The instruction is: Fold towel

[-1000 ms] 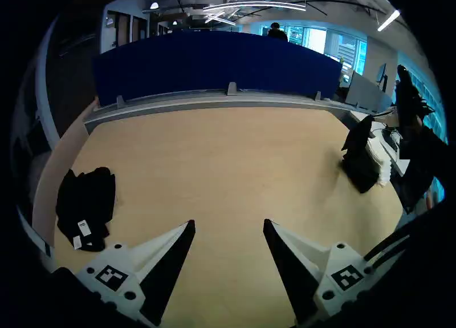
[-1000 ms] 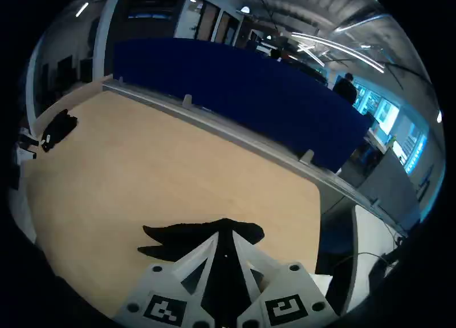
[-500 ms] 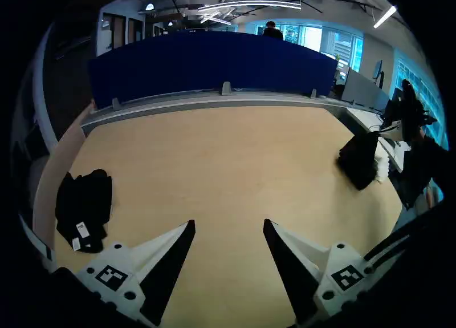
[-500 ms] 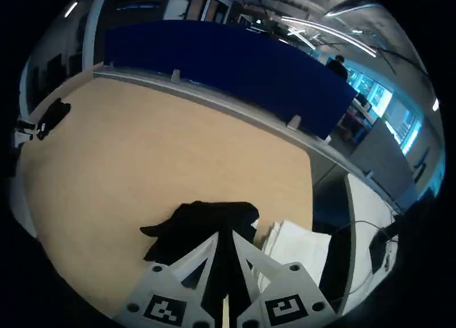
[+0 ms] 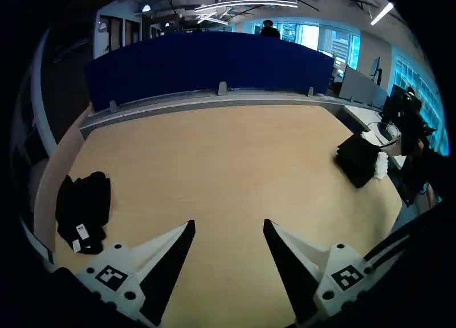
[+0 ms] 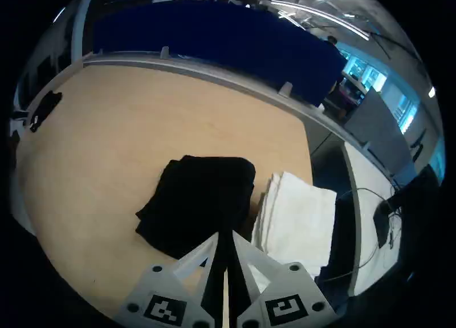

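A folded black towel point(image 6: 196, 202) lies flat on the wooden table point(image 6: 114, 117), right beside a stack of white towels point(image 6: 296, 219). My right gripper point(image 6: 225, 237) is shut, its fingertips at the near edge of the black towel with dark cloth between them. In the left gripper view the same black towel point(image 5: 357, 158) rests at the table's far right, next to the white stack point(image 5: 381, 165). My left gripper point(image 5: 228, 225) hovers open over bare table point(image 5: 228, 151), holding nothing. A crumpled black towel point(image 5: 84, 211) with a white tag lies to its left.
A blue partition point(image 5: 211, 60) on a grey rail runs along the table's far edge. The crumpled black towel point(image 6: 43, 108) sits at the far left corner in the right gripper view. A person's dark sleeve point(image 5: 424, 162) reaches in at the right; cables and desks lie beyond the table's right edge.
The right gripper has lowered the hanging black towel onto the table beside the white stack, where it now lies flat. The left gripper has barely moved.
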